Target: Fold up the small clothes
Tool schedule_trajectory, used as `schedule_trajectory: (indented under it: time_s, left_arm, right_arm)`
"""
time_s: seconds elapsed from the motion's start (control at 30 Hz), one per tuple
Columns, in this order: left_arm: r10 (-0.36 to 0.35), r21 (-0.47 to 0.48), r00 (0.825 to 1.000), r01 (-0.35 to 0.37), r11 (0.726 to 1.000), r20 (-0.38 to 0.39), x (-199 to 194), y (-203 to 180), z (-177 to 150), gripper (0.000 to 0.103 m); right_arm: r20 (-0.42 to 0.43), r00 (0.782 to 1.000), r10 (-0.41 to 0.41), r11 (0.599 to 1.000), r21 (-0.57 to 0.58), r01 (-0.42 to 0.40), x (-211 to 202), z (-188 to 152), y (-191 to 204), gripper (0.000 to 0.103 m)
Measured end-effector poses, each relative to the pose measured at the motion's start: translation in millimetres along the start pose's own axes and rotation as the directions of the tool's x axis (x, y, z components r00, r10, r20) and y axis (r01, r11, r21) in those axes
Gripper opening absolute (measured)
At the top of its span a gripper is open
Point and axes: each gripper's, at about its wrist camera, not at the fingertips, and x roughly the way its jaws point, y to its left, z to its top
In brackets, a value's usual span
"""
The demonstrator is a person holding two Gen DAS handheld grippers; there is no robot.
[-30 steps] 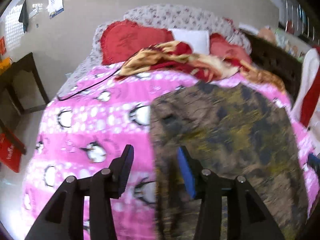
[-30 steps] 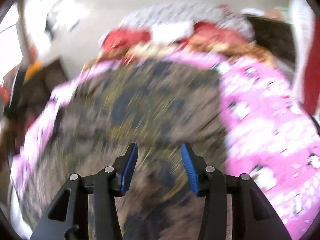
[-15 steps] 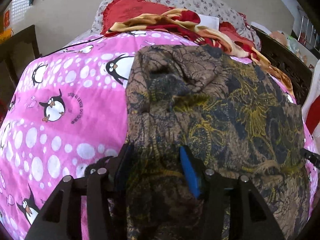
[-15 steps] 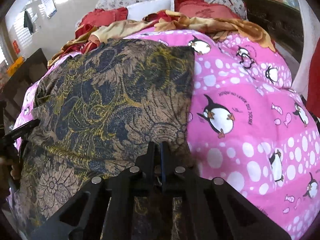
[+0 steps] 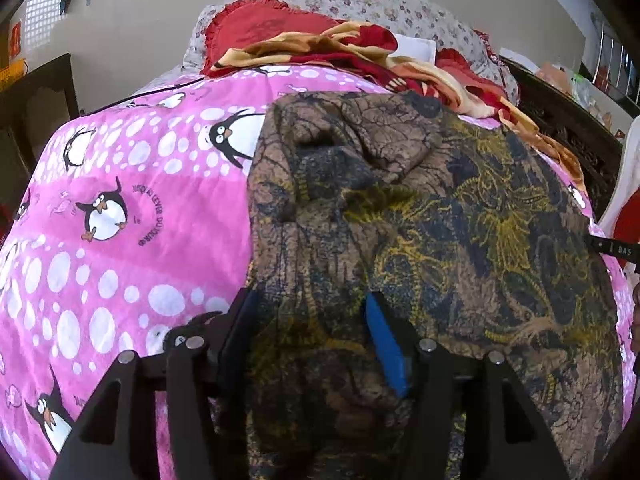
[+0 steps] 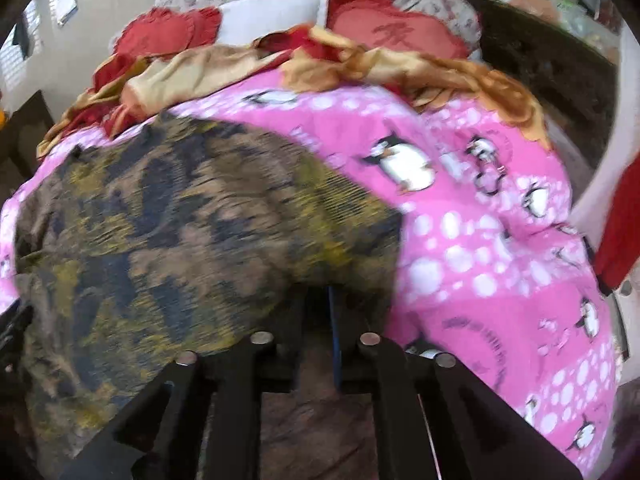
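Observation:
A brown garment [image 5: 420, 240] with a dark blue and yellow pattern lies spread on the pink penguin bedspread [image 5: 120, 240]. My left gripper [image 5: 312, 332] is open, its two fingers astride the garment's near left edge, with cloth between them. My right gripper [image 6: 324, 320] is shut on the garment's near right edge [image 6: 312, 264] and lifts it a little; this view is blurred by motion. The garment [image 6: 180, 232] fills the left half of the right wrist view. The tip of the other gripper shows at the far right of the left wrist view [image 5: 612, 246].
A crumpled red and yellow blanket [image 5: 360, 56] and red pillows [image 5: 260, 28] lie at the head of the bed. A dark wooden headboard or side rail [image 5: 560, 120] runs along the right. Dark furniture [image 5: 36, 96] stands to the left.
Both grippers came down onto the garment's near edge. The right gripper closed on the cloth and now lifts and pulls it. The left gripper stays open over the cloth.

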Motion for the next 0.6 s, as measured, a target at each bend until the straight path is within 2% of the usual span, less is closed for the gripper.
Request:
schedule_trajectory:
  time_s: [0.07, 0.13, 0.23, 0.33, 0.37, 0.43, 0.5, 0.57, 0.6]
  left_arm:
    - [-0.003, -0.001, 1.0, 0.003, 1.0, -0.001, -0.5, 0.3, -0.7, 0.061]
    - [-0.005, -0.003, 1.0, 0.005, 1.0, 0.0, -1.0, 0.7, -1.3, 0.062]
    - [-0.011, -0.005, 1.0, 0.011, 1.0, 0.0, -0.8, 1.6, -1.3, 0.062]
    - [-0.015, -0.008, 1.0, 0.015, 1.0, 0.001, -1.0, 2.1, -1.3, 0.063]
    - [-0.015, -0.008, 1.0, 0.015, 1.0, 0.001, -1.0, 1.8, -1.6, 0.063]
    - [-0.014, -0.007, 1.0, 0.014, 1.0, 0.0, -1.0, 1.3, -1.6, 0.064]
    - [-0.007, 0.004, 1.0, 0.007, 1.0, -0.003, -0.6, -0.4, -1.4, 0.065]
    - [0.002, 0.024, 1.0, -0.001, 1.0, -0.01, 0.3, -4.3, -1.0, 0.069]
    - [0.008, 0.032, 1.0, -0.008, 0.999, -0.012, 0.7, -5.7, -0.5, 0.07]
  right_arm:
    - [-0.02, 1.0, 0.0, 1.0, 0.026, 0.001, 0.8, 2.5, -7.3, 0.01]
    - [-0.003, 1.0, -0.016, 0.999, 0.034, 0.016, -11.7, 4.4, -8.1, 0.01]
    - [0.089, 0.992, 0.087, 0.996, -0.015, -0.086, -45.8, -6.5, 11.9, 0.01]
    - [0.096, 0.983, 0.158, 0.983, -0.105, -0.148, -60.5, -33.7, 42.0, 0.01]
    - [0.082, 0.984, 0.159, 0.98, -0.136, -0.147, -57.9, -46.0, 52.2, 0.01]
    - [-0.008, 0.992, 0.124, 0.981, -0.15, -0.124, -35.0, -70.2, 64.6, 0.01]
    - [0.031, 0.991, 0.13, 0.987, -0.1, -0.126, -33.6, -76.6, 60.1, 0.012]
    - [0.0, 0.998, 0.066, 0.995, -0.078, -0.065, -40.4, -70.8, 67.3, 0.012]
    - [0.011, 0.999, 0.038, 0.995, -0.093, -0.037, -47.4, -67.9, 76.3, 0.013]
